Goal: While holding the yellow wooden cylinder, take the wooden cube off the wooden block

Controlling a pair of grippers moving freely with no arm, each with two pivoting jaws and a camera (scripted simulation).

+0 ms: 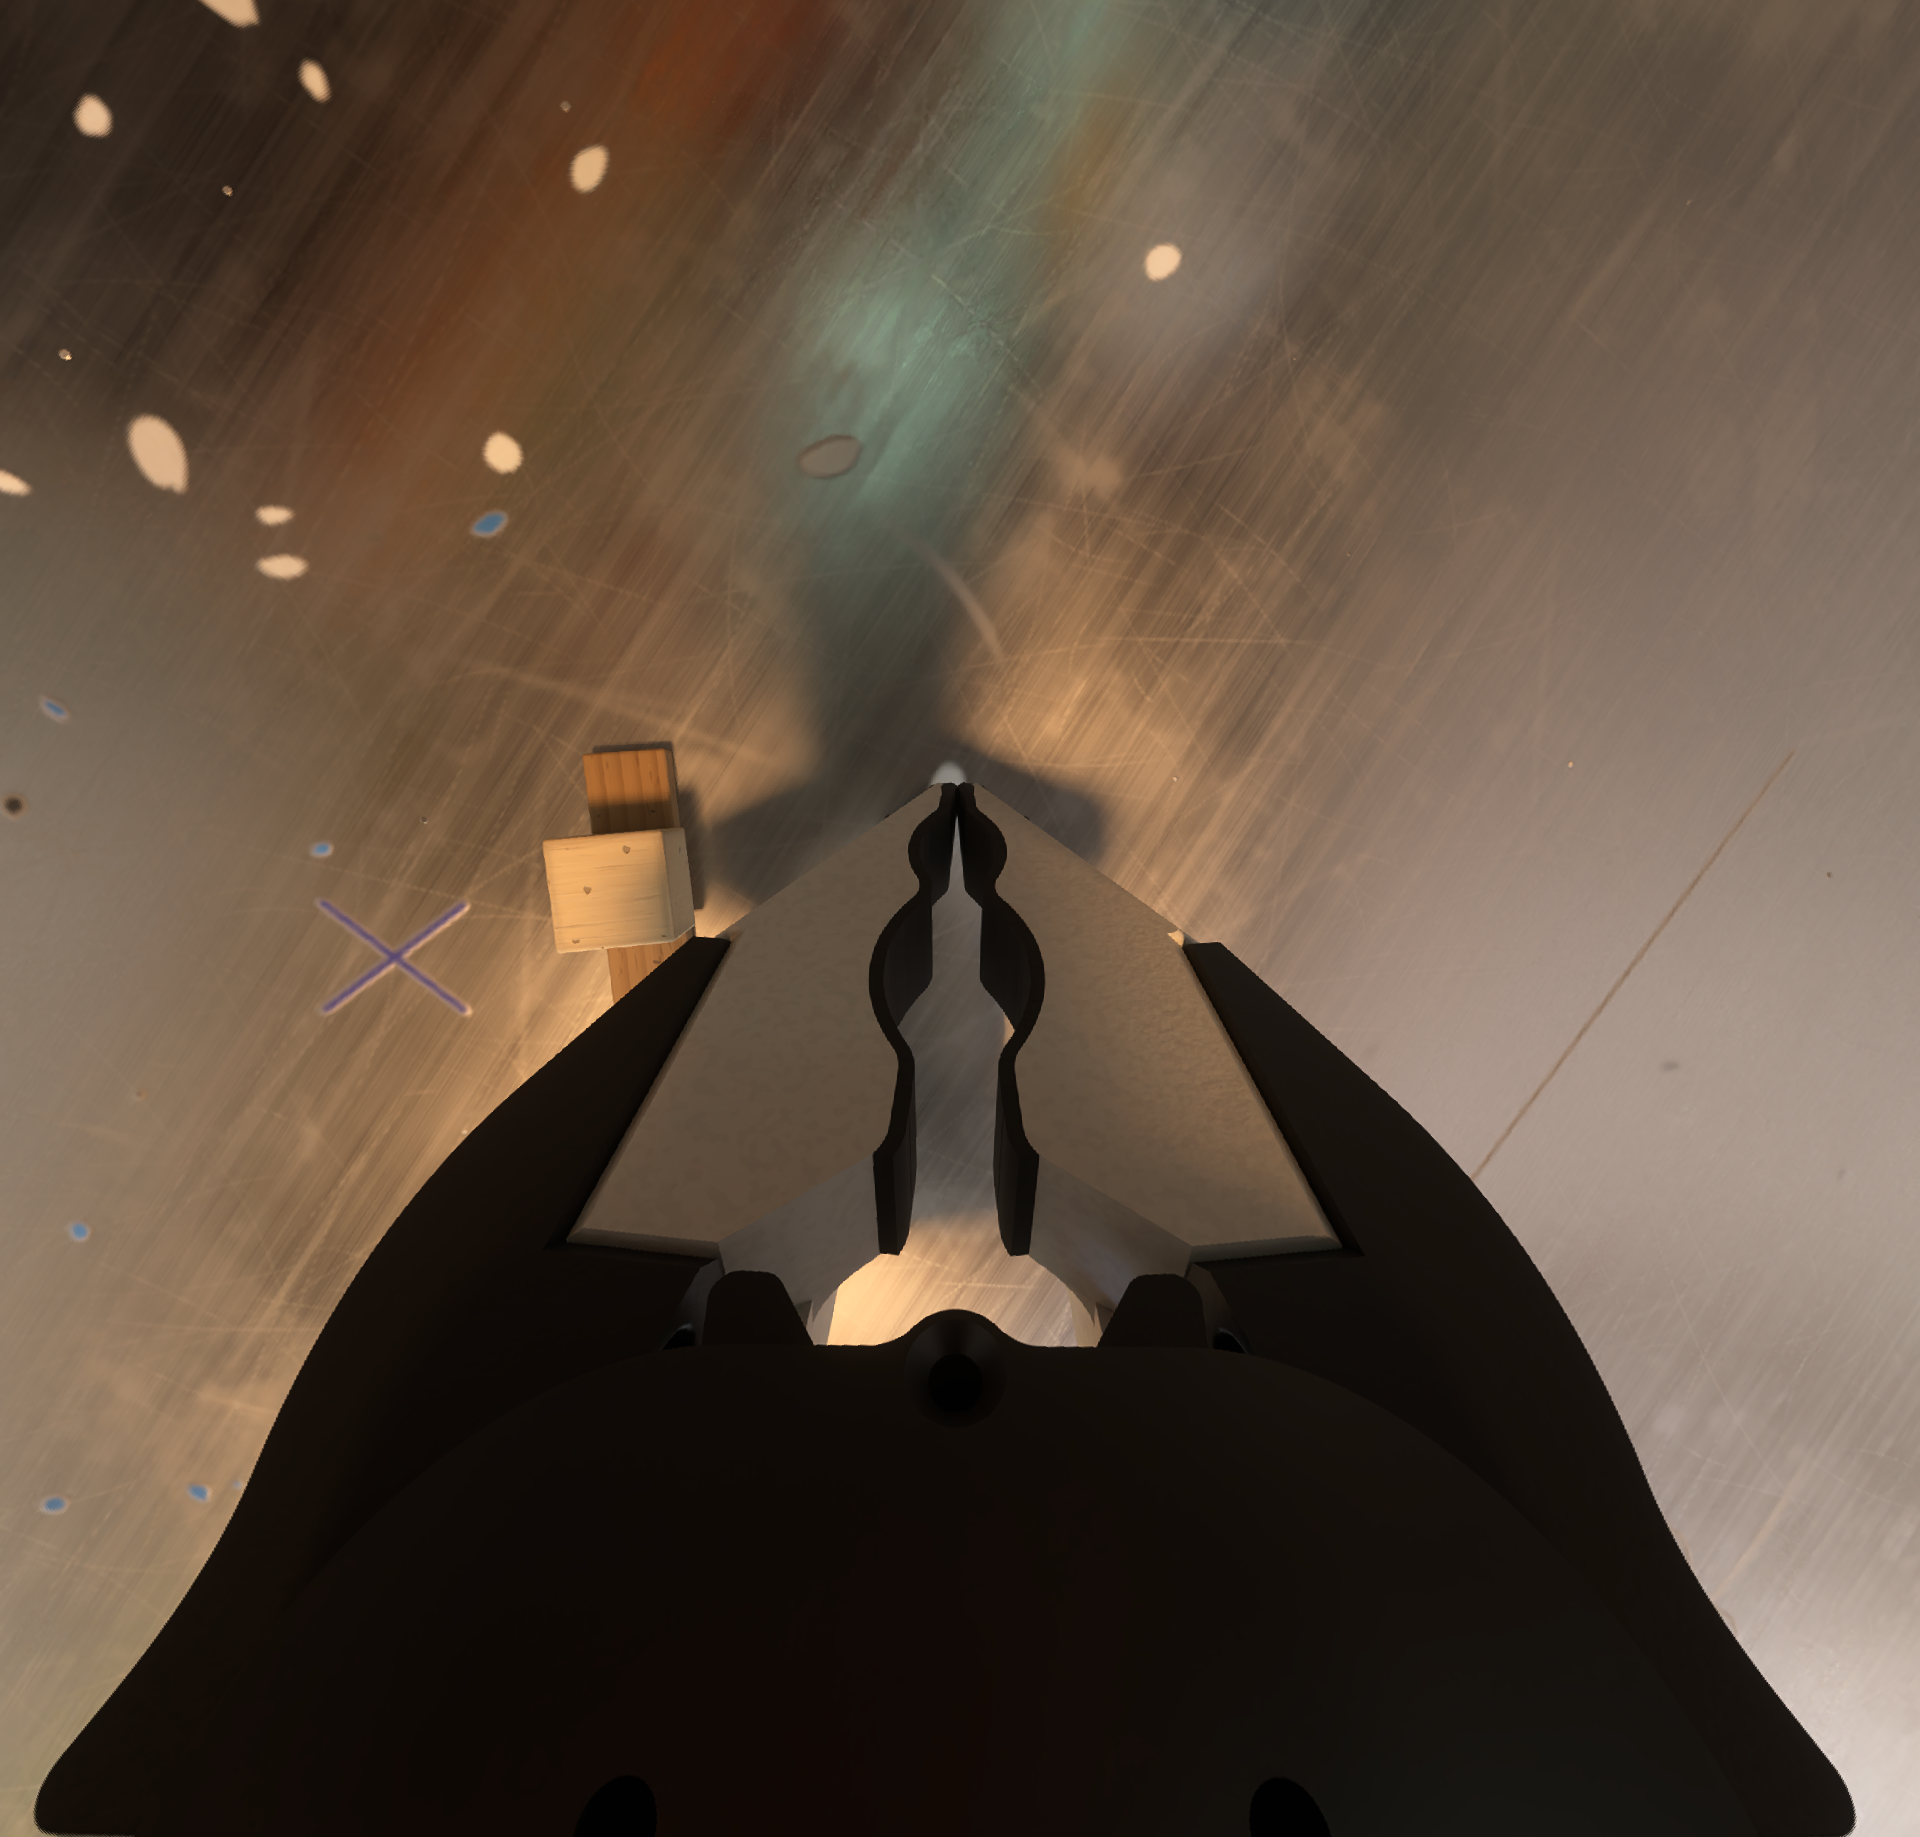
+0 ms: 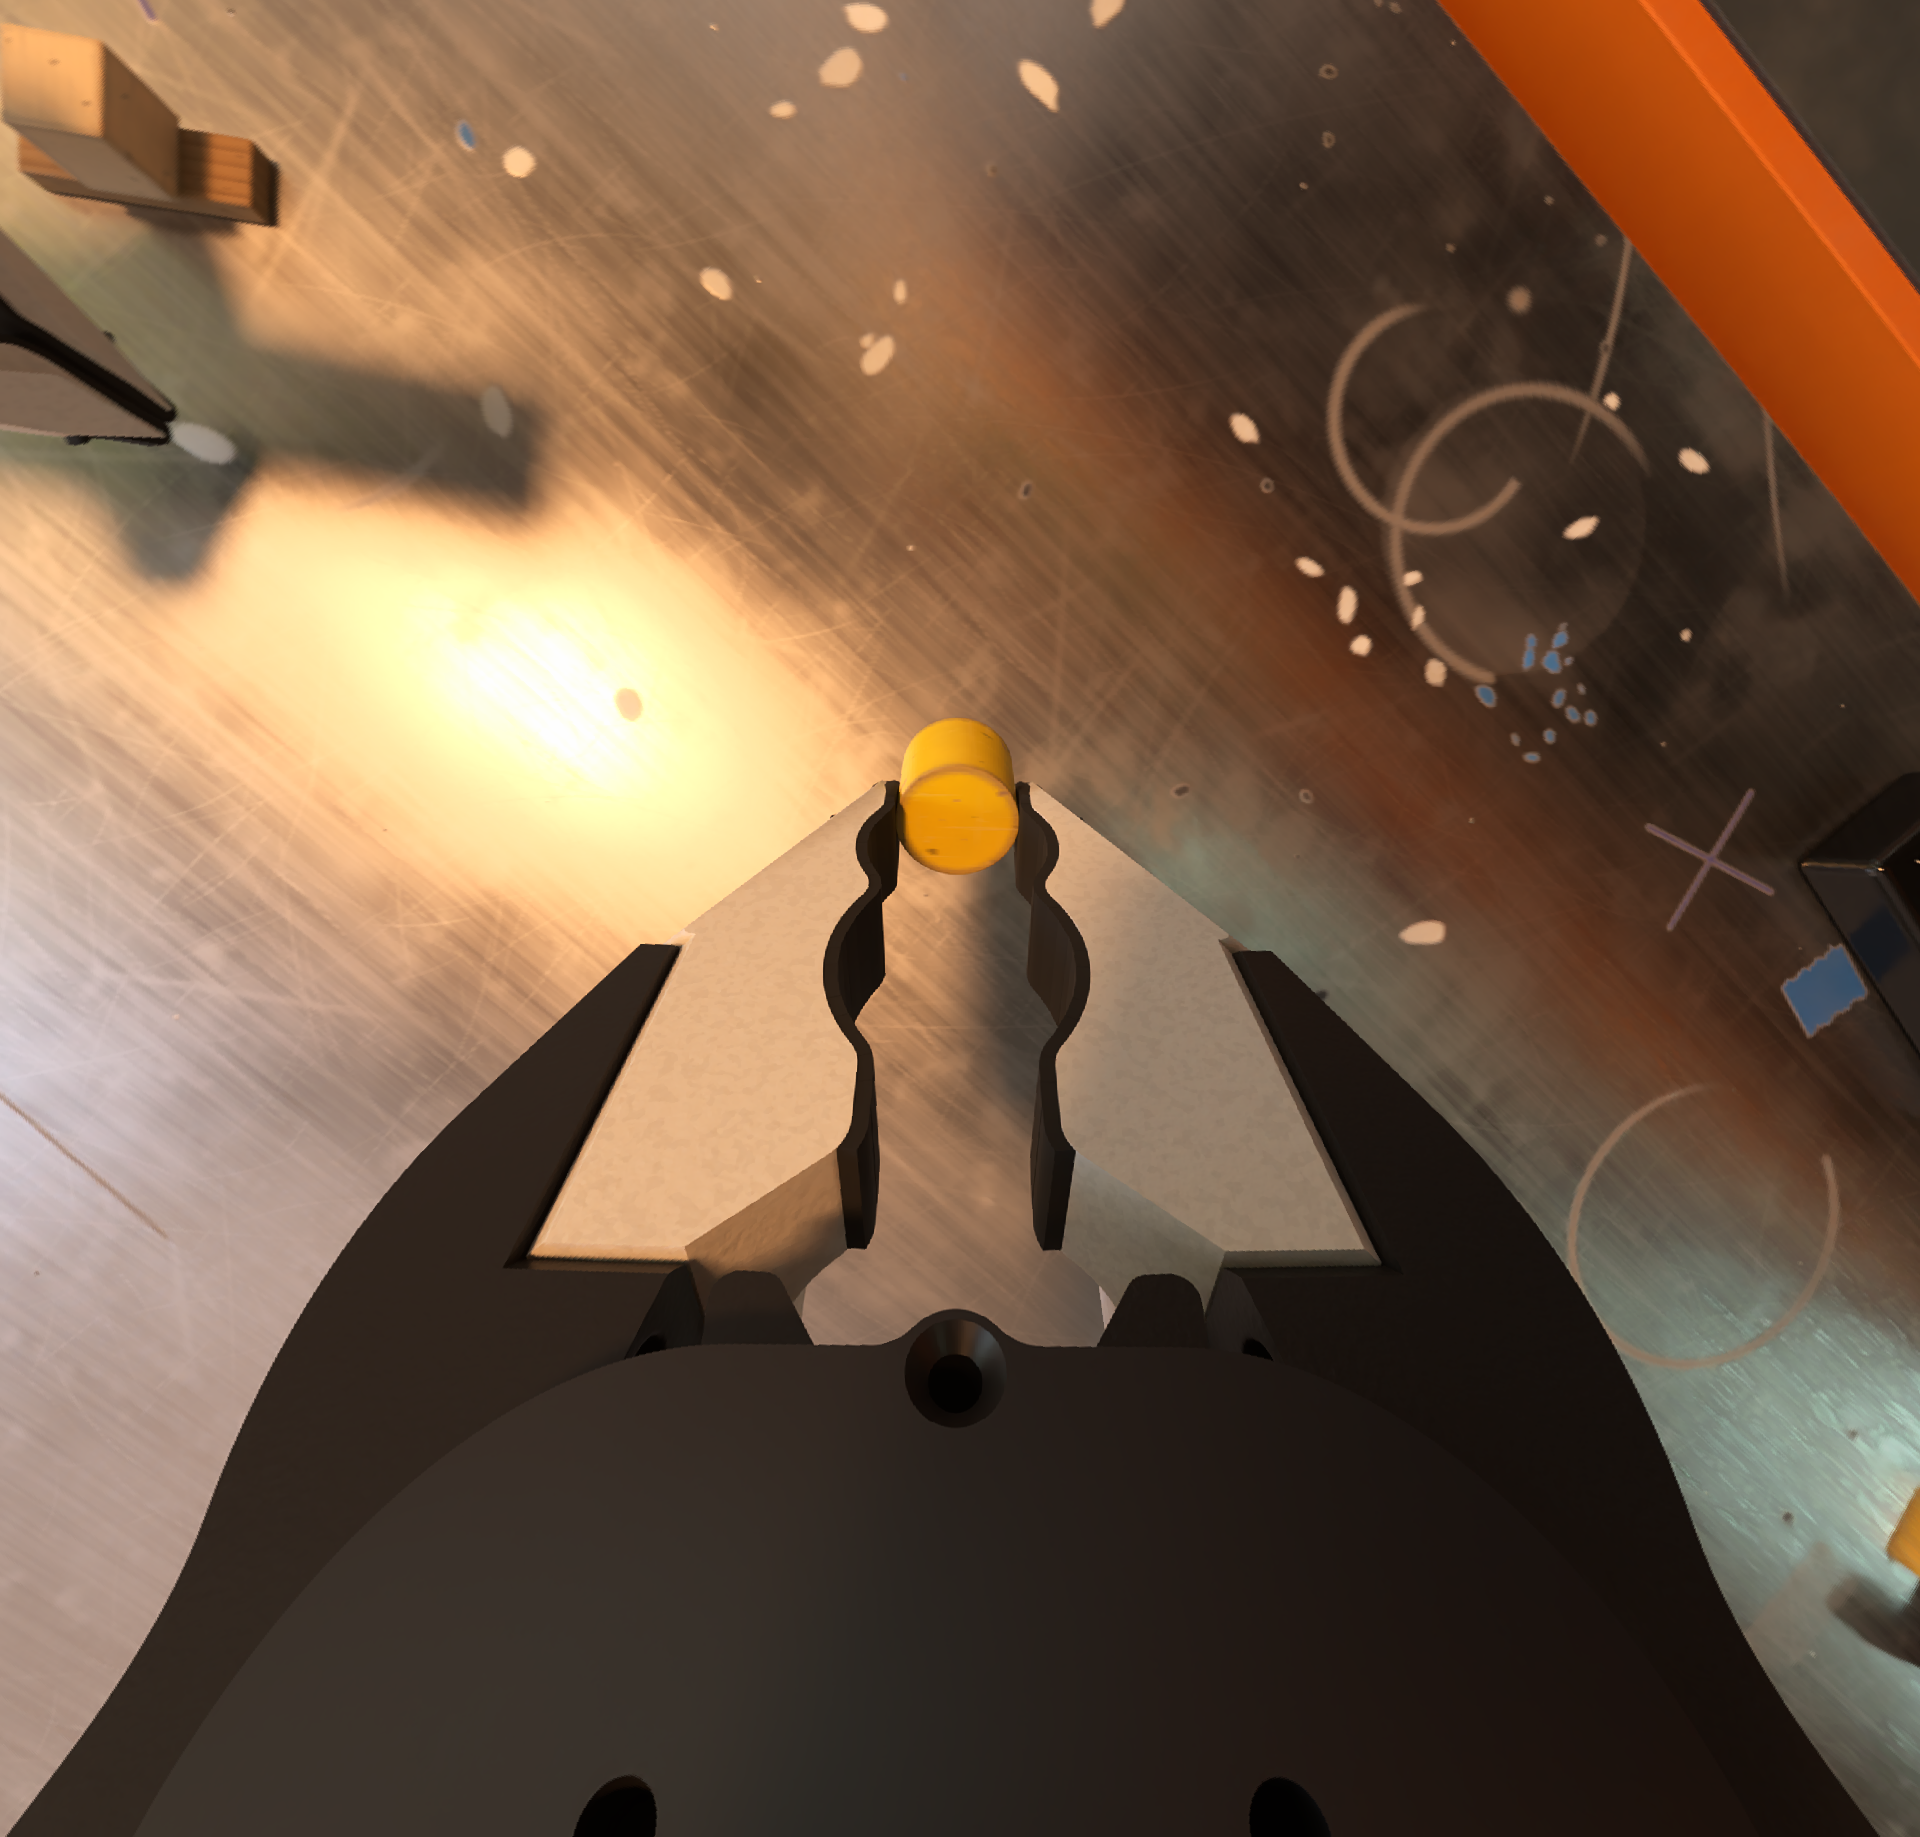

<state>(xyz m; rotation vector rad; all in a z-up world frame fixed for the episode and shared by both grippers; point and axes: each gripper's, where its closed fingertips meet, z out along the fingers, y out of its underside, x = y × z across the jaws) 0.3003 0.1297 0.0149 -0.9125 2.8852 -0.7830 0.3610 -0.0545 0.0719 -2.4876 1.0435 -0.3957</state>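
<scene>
My right gripper (image 2: 956,805) is shut on the yellow wooden cylinder (image 2: 956,800) at its fingertips, held above the scratched metal table. My left gripper (image 1: 956,795) is shut and empty, its tips touching, over the table. In the left wrist view the pale wooden cube (image 1: 618,888) rests on the long wooden block (image 1: 632,785), just left of my left fingers. In the right wrist view the cube (image 2: 73,88) sits on the block (image 2: 223,177) at the far upper left, and the left gripper's fingers (image 2: 83,374) show at the left edge below them.
A scratched metal table (image 2: 623,592) with paint flecks and drawn rings. An orange bar (image 2: 1662,146) crosses the upper right. A dark box edge (image 2: 1870,894) and blue tape (image 2: 1823,992) are at the right. A yellow object (image 2: 1907,1538) sits at the lower right edge. A purple cross (image 1: 395,956) is left of the cube.
</scene>
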